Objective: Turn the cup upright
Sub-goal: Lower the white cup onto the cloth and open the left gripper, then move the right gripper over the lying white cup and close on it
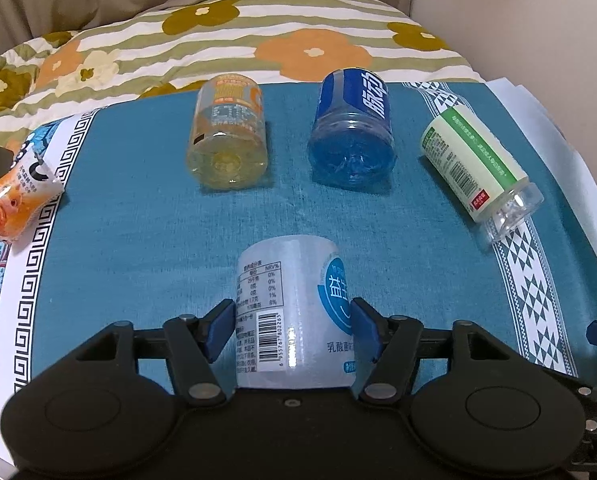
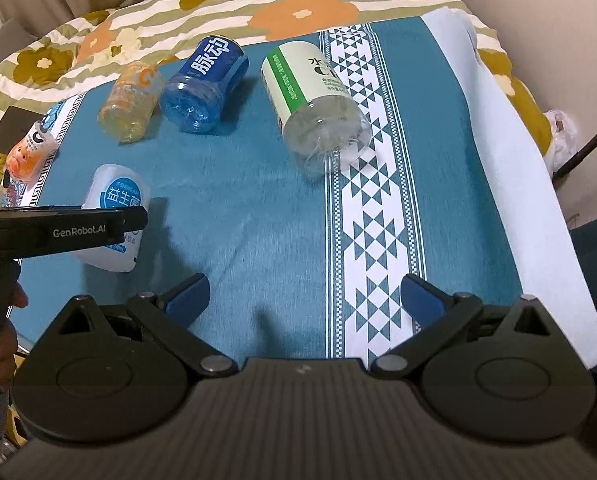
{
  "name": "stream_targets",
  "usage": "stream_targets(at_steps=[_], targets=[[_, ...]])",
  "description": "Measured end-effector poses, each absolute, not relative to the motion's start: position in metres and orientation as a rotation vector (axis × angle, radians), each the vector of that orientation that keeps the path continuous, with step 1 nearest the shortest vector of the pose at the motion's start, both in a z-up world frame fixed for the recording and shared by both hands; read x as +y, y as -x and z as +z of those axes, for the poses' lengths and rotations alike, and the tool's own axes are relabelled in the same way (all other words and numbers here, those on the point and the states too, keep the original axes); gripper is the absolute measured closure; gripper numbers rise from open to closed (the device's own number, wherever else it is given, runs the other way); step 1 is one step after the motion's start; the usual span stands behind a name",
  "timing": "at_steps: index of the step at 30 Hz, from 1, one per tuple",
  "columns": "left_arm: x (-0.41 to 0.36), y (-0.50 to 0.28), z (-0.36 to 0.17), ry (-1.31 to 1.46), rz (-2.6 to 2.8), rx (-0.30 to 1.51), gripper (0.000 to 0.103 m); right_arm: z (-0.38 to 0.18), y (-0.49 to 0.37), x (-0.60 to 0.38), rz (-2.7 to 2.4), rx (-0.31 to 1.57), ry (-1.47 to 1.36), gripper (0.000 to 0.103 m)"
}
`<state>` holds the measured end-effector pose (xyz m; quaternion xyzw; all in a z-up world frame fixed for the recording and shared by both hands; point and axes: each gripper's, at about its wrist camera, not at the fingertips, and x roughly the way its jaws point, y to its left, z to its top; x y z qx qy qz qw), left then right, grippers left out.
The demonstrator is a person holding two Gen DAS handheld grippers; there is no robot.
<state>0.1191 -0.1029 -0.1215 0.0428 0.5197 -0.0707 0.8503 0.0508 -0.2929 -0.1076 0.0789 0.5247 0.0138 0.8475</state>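
Left gripper (image 1: 294, 330): blue pads clamped on white cup (image 1: 292, 316), lying on its side on teal cloth (image 1: 138, 220). Right gripper (image 2: 304, 300): fingers spread wide, nothing between, above cloth. Beyond, all on their sides: green-label cup (image 2: 314, 100), blue cup (image 1: 352, 132), yellow cup (image 1: 228, 136), orange cup (image 1: 14, 204). Farthest: floral quilt (image 1: 218, 40).

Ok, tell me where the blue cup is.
The blue cup lies on its side at the teal cloth's far edge, between the yellow cup and the green-labelled cup.

Matt woven cloth (image 1: 138, 220); glossy clear plastic blue cup (image 1: 352, 136); frosted plastic white cup (image 1: 294, 312); matt black plastic gripper (image 1: 294, 330).
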Motion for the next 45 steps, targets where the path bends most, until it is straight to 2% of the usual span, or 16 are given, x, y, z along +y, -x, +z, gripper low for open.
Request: stream_targets(at_steps=[1,3,19,32,45], targets=[[-0.103,-0.118,-0.121,-0.096,-0.147,1.092,0.018,-0.108,-0.051,-0.293,0.030,1.106,-0.166,0.000],[-0.102,-0.116,-0.118,-0.098,-0.142,1.075,0.013,-0.107,-0.051,-0.292,0.034,1.105,-0.162,0.000],[-0.089,-0.090,-0.085,-0.062,-0.096,1.036,0.012,-0.089,-0.050,-0.281,0.099,1.078,-0.135,0.000],[-0.023,-0.057,-0.043,0.010,0.022,0.991,0.008,-0.054,-0.073,-0.229,0.200,1.053,-0.113,0.000],[0.037,-0.056,-0.075,0.033,-0.045,1.044,0.006,-0.083,-0.163,-0.181,0.226,1.285,-0.225,0.000]])
